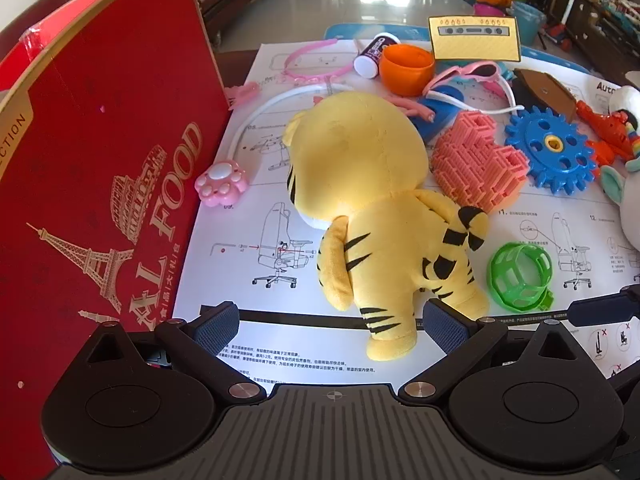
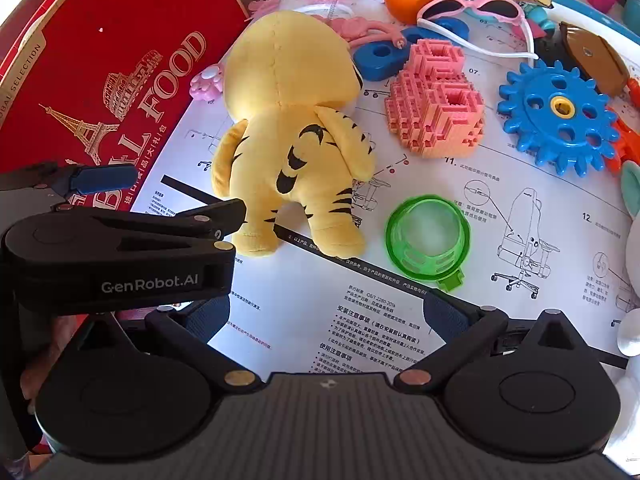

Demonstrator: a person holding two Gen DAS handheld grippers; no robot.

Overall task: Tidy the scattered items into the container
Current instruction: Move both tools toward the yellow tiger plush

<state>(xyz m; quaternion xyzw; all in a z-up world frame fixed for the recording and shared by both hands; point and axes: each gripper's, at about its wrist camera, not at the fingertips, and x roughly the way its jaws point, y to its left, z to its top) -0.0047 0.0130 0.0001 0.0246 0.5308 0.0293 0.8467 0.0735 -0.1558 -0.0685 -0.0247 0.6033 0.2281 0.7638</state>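
A yellow plush tiger (image 1: pixel 372 208) lies face down on a white instruction sheet (image 1: pixel 280 344), beside a red gift box (image 1: pixel 100 168). My left gripper (image 1: pixel 332 324) is open, with the tiger's legs between its fingers and apart from the pads. It also shows in the right wrist view (image 2: pixel 120 200), at the tiger's (image 2: pixel 292 128) feet. My right gripper (image 2: pixel 326 320) is open and empty, just short of a green plastic cage (image 2: pixel 428 236). The red box (image 2: pixel 108 80) stands at the left.
Scattered toys lie on the sheet: pink brick model (image 1: pixel 476 160), blue gear (image 1: pixel 554 148), green cage (image 1: pixel 520 272), pink paw (image 1: pixel 220 184), orange cup (image 1: pixel 406 68), pink sunglasses (image 2: pixel 476 8), blue block (image 2: pixel 380 58), white plush (image 1: pixel 628 200) at the right edge.
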